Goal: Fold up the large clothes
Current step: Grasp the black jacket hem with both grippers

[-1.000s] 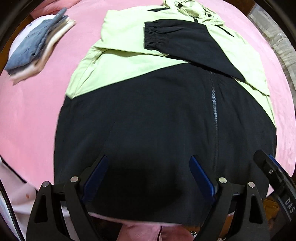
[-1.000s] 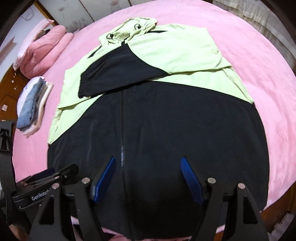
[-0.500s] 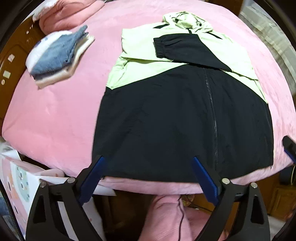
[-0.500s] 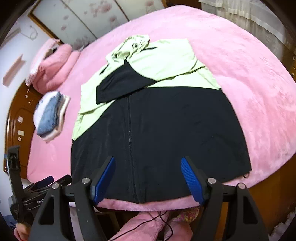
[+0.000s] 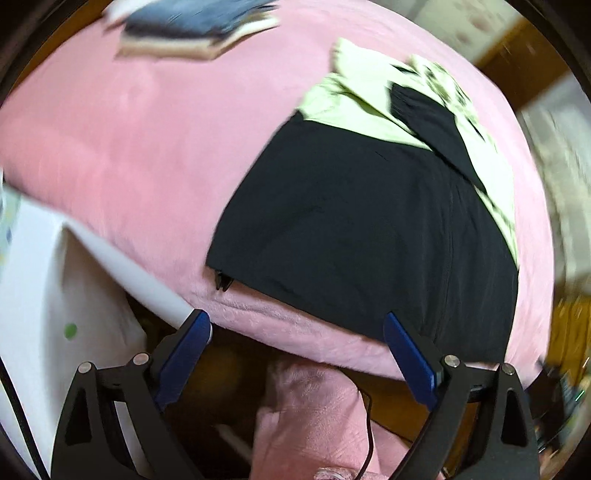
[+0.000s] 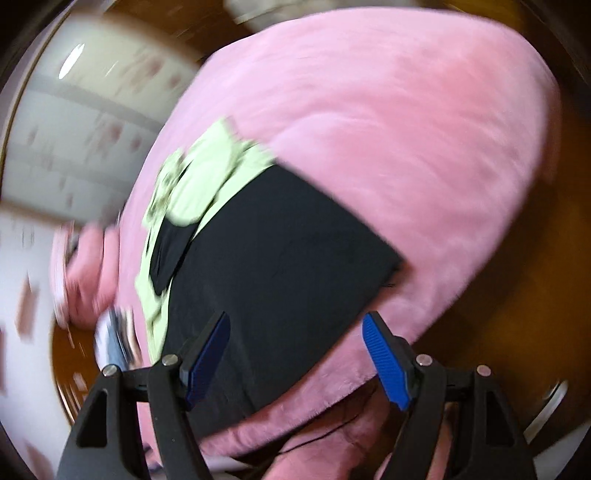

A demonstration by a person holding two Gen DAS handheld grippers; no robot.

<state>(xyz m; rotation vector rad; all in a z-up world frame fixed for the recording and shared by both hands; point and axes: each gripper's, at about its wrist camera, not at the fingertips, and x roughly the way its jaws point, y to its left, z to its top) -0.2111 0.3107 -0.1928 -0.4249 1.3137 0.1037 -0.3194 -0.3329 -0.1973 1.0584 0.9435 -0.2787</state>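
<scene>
Jacket: the black and lime-green jacket (image 5: pixel 362 229) lay flat on the pink bed (image 5: pixel 122 147), zip side up, sleeves folded across the chest, hood toward the far end.
Hem: its black bottom edge ran along the near edge of the bed, a small dark tab showing at one corner (image 5: pixel 222 282).
Left gripper: the left gripper (image 5: pixel 297 347) hung off the near edge of the bed, fingers (image 5: pixel 406 358) spread wide, nothing between them.
Right gripper: the right gripper (image 6: pixel 295 354) hung over the hem near the other corner, fingers apart and empty.
Blur: both views were smeared and tilted, so fine detail of the cloth was hard to read.
Nearby: a stack of folded clothes (image 5: pixel 192 29) sat well apart from the jacket.
Step in hand: likely taking the two hem corners for the lengthwise fold.
Doing it well: pinch both layers at each corner, lift the hem evenly, carry it toward the hood without disturbing the sleeves, then lay it down square.
</scene>
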